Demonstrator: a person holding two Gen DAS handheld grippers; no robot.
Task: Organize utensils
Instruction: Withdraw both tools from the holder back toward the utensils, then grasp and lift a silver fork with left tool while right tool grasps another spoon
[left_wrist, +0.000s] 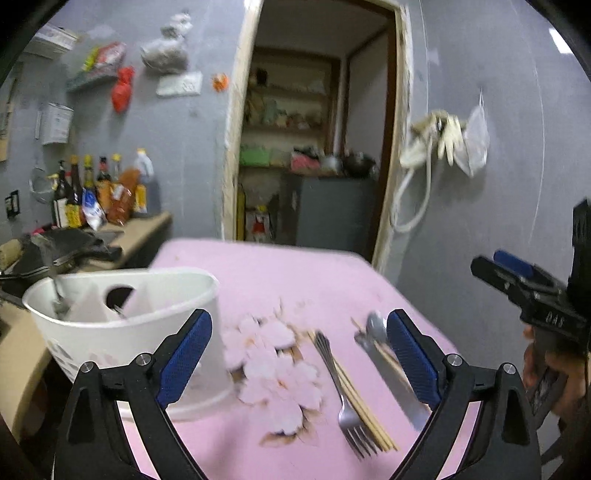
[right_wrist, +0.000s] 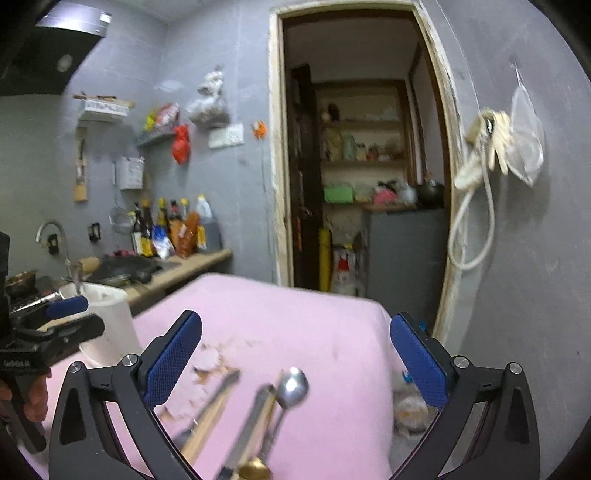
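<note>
On the pink table (left_wrist: 295, 273) stands a white utensil holder (left_wrist: 122, 317) with a metal utensil in it, at the left. A fork (left_wrist: 340, 391), wooden chopsticks (left_wrist: 365, 406), a knife (left_wrist: 391, 376) and a spoon (left_wrist: 376, 325) lie loose at the right. My left gripper (left_wrist: 299, 354) hangs open above the table between holder and utensils, holding nothing. My right gripper (right_wrist: 295, 362) is open and bare over the spoon (right_wrist: 293, 386), knife (right_wrist: 255, 417) and chopsticks (right_wrist: 210, 406). Each gripper shows in the other's view: right gripper (left_wrist: 487, 262), left gripper (right_wrist: 94, 314) by the holder (right_wrist: 107, 321).
A kitchen counter (left_wrist: 144, 229) with sauce bottles (left_wrist: 96, 192) and a dark pan (left_wrist: 62, 247) runs left of the table. Behind the table is an open doorway (left_wrist: 314, 147) to a pantry. A grey wall with a hanging cable (left_wrist: 417, 173) closes the right side.
</note>
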